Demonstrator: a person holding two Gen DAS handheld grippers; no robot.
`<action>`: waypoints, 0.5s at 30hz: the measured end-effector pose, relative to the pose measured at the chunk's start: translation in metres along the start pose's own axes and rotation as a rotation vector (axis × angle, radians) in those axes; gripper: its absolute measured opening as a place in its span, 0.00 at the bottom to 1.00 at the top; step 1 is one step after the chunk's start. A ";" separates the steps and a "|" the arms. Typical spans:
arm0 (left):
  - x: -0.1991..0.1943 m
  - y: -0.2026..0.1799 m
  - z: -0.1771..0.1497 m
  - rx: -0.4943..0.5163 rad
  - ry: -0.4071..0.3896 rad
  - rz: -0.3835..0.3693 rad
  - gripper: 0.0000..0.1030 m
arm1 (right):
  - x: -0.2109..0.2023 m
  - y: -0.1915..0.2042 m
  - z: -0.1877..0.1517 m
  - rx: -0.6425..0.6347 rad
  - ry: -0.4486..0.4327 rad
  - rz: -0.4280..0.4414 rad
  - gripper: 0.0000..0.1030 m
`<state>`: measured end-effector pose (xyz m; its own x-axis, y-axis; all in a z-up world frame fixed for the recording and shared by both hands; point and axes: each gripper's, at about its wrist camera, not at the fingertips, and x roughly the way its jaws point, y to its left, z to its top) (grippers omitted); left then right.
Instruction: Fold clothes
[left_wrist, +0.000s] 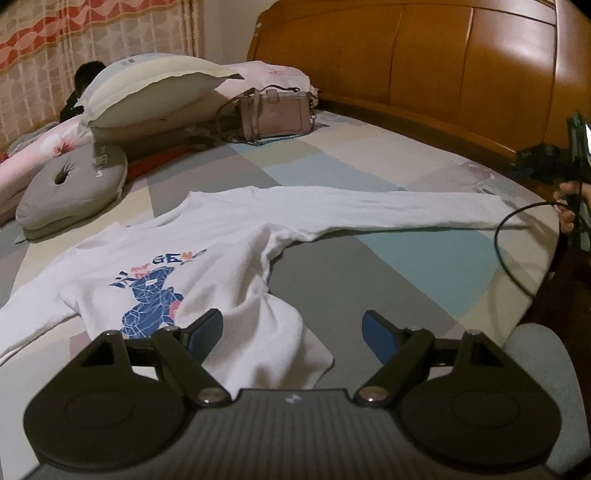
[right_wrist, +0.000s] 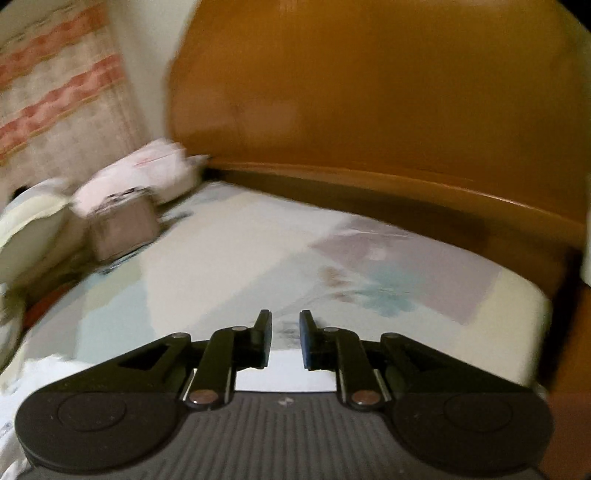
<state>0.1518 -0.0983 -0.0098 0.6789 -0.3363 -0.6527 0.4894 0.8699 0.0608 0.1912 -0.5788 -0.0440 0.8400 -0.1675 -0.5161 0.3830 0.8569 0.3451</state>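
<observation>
A white shirt (left_wrist: 207, 266) lies flat on the patchwork bed (left_wrist: 388, 266), 1 sleeve stretched toward the wooden headboard (left_wrist: 443, 66). Pillows (left_wrist: 147, 92) and a bag (left_wrist: 275, 114) sit beyond, curtains (left_wrist: 74, 37) behind. Left gripper (left_wrist: 291, 332) gapes wide over the hem; right gripper (right_wrist: 285, 339) stands slightly parted, nothing visibly pinched.

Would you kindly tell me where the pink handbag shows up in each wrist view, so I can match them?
Left wrist view: the handbag stands upper centre, in front of the pillows.
Right wrist view: the handbag is blurred at middle left.
Shared landmark: the wooden headboard, behind the bed in both.
</observation>
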 end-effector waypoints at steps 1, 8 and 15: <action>0.000 0.002 0.001 -0.003 -0.002 0.000 0.80 | 0.009 0.016 0.000 -0.029 0.026 0.049 0.18; 0.004 0.019 0.004 -0.021 0.003 0.004 0.80 | 0.087 0.142 -0.012 -0.257 0.220 0.346 0.18; 0.010 0.038 0.004 -0.056 -0.001 0.016 0.82 | 0.142 0.225 -0.052 -0.426 0.376 0.447 0.18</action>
<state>0.1794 -0.0703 -0.0111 0.6868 -0.3226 -0.6513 0.4472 0.8940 0.0289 0.3761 -0.3848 -0.0803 0.6625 0.3567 -0.6587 -0.2136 0.9328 0.2903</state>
